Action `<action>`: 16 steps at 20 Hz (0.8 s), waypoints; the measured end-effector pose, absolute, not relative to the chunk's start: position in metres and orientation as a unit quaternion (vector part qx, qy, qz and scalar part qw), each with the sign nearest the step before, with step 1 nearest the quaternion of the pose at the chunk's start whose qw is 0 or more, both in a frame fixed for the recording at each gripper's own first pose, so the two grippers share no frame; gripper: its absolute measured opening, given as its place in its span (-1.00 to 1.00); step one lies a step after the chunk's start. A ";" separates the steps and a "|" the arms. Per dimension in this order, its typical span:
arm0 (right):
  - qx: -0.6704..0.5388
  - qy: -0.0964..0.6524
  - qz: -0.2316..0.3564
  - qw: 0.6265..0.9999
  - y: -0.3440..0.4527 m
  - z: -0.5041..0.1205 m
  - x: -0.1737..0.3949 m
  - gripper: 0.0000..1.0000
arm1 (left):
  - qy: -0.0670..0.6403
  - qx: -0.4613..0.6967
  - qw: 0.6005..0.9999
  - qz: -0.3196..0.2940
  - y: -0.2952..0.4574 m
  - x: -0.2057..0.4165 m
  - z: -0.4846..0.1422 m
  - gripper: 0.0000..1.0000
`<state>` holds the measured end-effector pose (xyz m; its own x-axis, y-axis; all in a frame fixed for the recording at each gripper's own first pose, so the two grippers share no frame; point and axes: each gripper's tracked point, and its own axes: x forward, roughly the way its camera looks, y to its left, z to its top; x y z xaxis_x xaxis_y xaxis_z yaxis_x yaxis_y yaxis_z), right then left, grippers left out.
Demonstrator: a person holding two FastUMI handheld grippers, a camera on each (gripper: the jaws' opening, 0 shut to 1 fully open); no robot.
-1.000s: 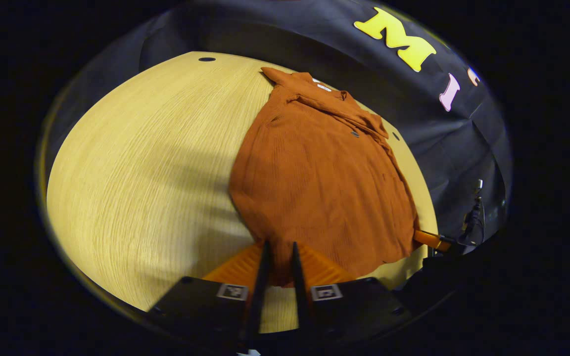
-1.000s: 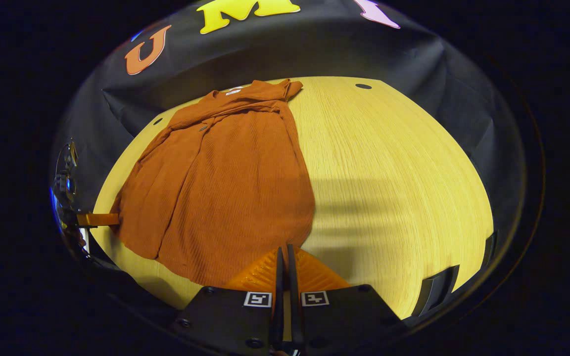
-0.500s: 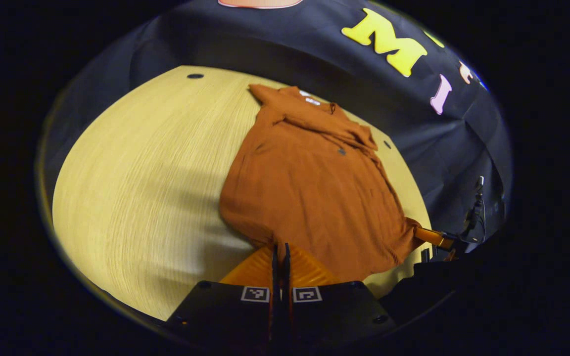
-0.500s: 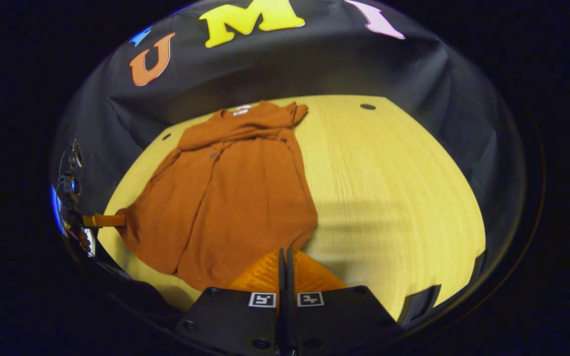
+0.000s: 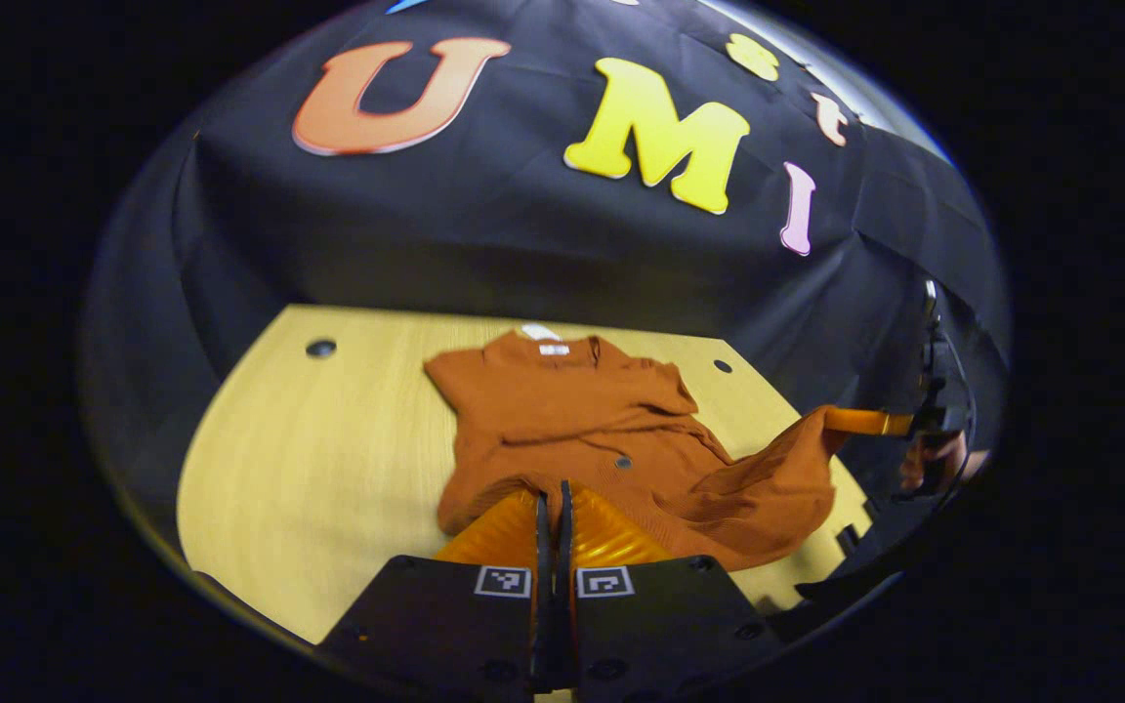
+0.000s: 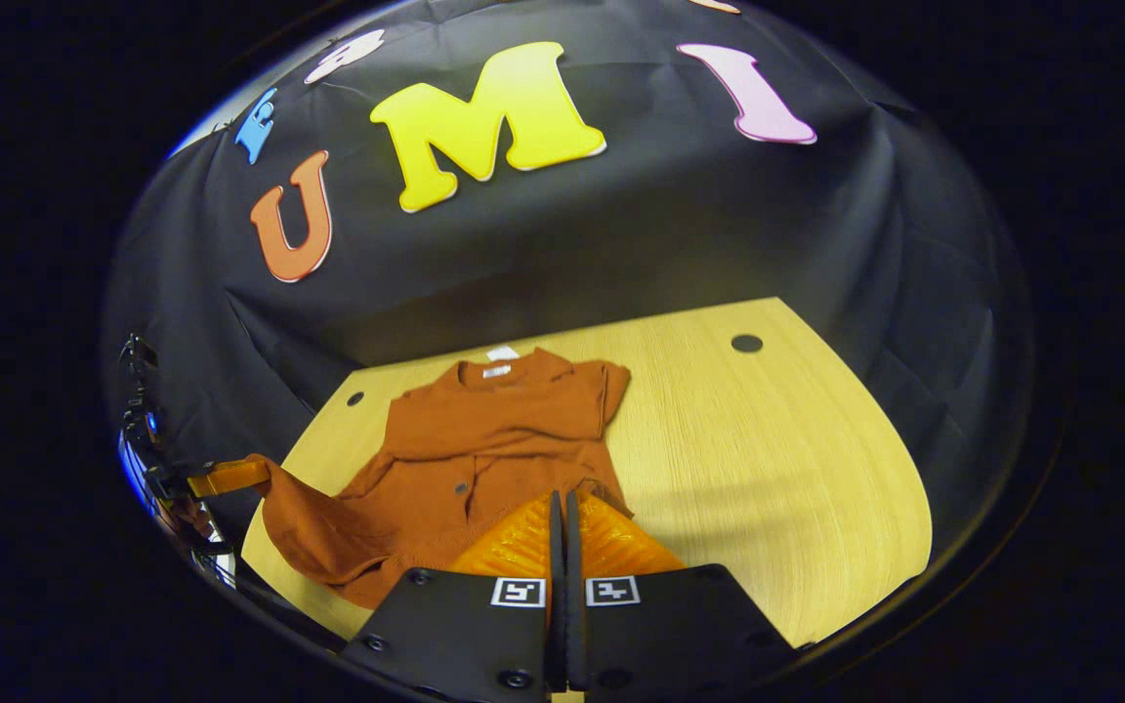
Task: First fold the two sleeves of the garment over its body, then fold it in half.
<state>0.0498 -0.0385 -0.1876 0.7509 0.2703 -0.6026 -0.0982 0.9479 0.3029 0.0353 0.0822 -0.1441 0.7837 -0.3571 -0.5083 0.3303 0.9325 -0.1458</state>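
Rust-orange ribbed knit garment (image 5: 582, 430) on pale wood table (image 5: 328, 469) – hem corners lifted, pinched by left gripper (image 5: 551, 503) & right gripper (image 6: 562, 513); bare tabletop flanks garment both sides.

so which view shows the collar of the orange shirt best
The right gripper view: the collar sits square-on with its tag showing. The left gripper view shows the collar too, but smaller and more skewed.

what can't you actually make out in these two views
- Hem of the garment in the left gripper view: the left hand-held gripper covers where its fingers meet the cloth.
- The same in the right gripper view, under the right hand-held gripper.
- Garment's neck label: too small.
- Underside of the lifted cloth: hidden by the cloth.
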 end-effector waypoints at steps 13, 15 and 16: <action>0.063 0.270 0.144 0.950 0.020 -0.178 0.308 -0.99 | 0.228 -0.035 0.964 -0.134 0.084 0.282 -0.133 -0.94; 0.077 0.298 0.137 0.942 0.021 -0.221 0.332 -0.99 | 0.251 -0.019 0.959 -0.129 0.085 0.306 -0.171 -0.94; 0.082 0.311 0.131 0.938 0.018 -0.246 0.341 -1.00 | 0.267 -0.005 0.955 -0.128 0.084 0.318 -0.194 -0.94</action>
<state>0.3409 0.0178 -0.2461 0.7720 0.2966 -0.5622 -0.1949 0.9523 0.2348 0.3177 0.0844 -0.1940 0.8249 -0.2464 -0.5087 0.2408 0.9674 -0.0781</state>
